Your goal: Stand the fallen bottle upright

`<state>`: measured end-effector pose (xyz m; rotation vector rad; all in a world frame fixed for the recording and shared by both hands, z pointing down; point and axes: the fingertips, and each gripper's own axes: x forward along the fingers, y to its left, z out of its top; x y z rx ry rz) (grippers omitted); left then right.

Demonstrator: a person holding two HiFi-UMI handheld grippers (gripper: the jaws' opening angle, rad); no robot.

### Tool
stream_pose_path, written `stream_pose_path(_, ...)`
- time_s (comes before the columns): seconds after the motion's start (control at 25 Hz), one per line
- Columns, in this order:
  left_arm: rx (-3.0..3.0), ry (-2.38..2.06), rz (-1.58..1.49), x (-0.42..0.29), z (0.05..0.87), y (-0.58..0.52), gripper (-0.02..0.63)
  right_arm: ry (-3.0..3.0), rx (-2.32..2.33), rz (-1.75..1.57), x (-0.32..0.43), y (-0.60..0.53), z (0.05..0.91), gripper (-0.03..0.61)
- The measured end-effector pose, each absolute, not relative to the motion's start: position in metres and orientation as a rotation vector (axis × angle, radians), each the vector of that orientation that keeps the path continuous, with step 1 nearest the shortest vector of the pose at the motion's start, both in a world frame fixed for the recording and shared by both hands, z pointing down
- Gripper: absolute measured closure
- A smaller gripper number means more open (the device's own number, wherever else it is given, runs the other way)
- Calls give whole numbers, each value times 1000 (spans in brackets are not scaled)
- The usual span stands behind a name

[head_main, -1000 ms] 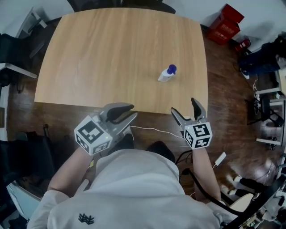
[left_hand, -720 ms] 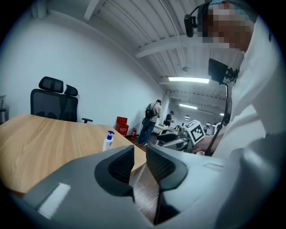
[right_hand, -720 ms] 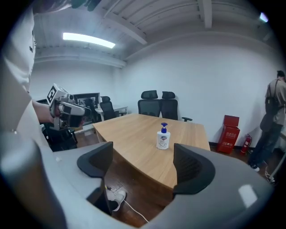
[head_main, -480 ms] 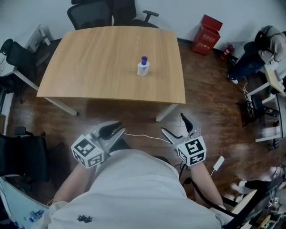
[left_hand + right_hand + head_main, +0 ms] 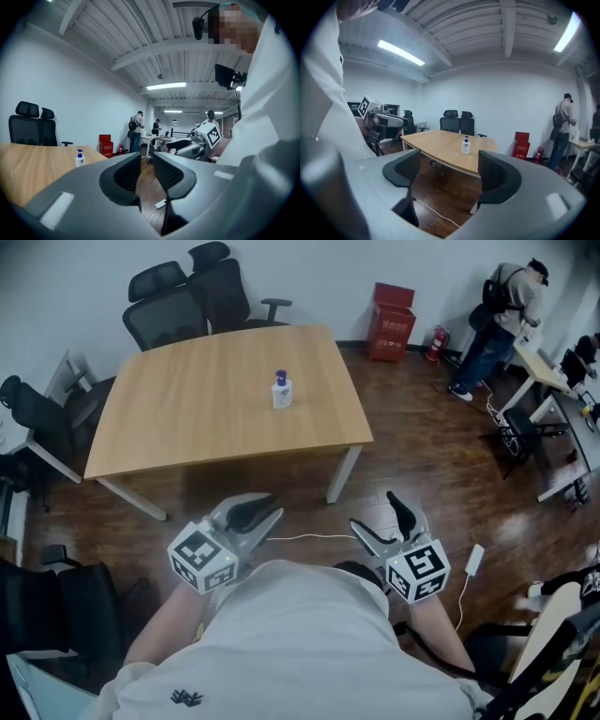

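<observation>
Left hand-held gripper (image 5: 274, 506) is hanging low in front of the person's chest, well short of the counter (image 5: 187, 418). In its own view the left hand-held gripper (image 5: 146, 164) is clenched almost tight: only a thin slit is showing between the ribbed pads, with wooden floor behind it and nothing gripped.

Right hand-held gripper (image 5: 375, 510) is also sitting close to the body, just beside the left one and well apart from the counter. Seen from its own camera, the right hand-held gripper (image 5: 449, 164) is released, jaws wide and empty. They are framing the distant counter (image 5: 436, 143) without touching anything.

The pump bottle (image 5: 281, 390), white body with a blue pump top, is standing upright on the counter, toward the far right part of the top. It is showing upright in the right gripper view (image 5: 465, 145) too, and small at the counter's edge in the left gripper view (image 5: 80, 158).

- Black office chairs (image 5: 178, 301) are standing at the counter's far side.
- A red crate (image 5: 392, 307) is sitting against the wall.
- A person (image 5: 506, 306) is standing at a desk, far right.
- A white cable (image 5: 309, 538) is trailing over the floor between the two grippers.
</observation>
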<state>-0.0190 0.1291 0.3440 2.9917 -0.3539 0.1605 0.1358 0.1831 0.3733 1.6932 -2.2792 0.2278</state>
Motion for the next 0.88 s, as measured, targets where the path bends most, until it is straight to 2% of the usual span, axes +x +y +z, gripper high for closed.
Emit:
stream_pose_path(0.44, 2834, -380, 299, -127, 389, 197, 532, -2234, 1649, 352, 41, 255, 385, 192)
stream_pose_path(0.88, 2799, -396, 283, -94, 394, 170, 532, -2134, 1681, 467, 82, 280, 391, 204)
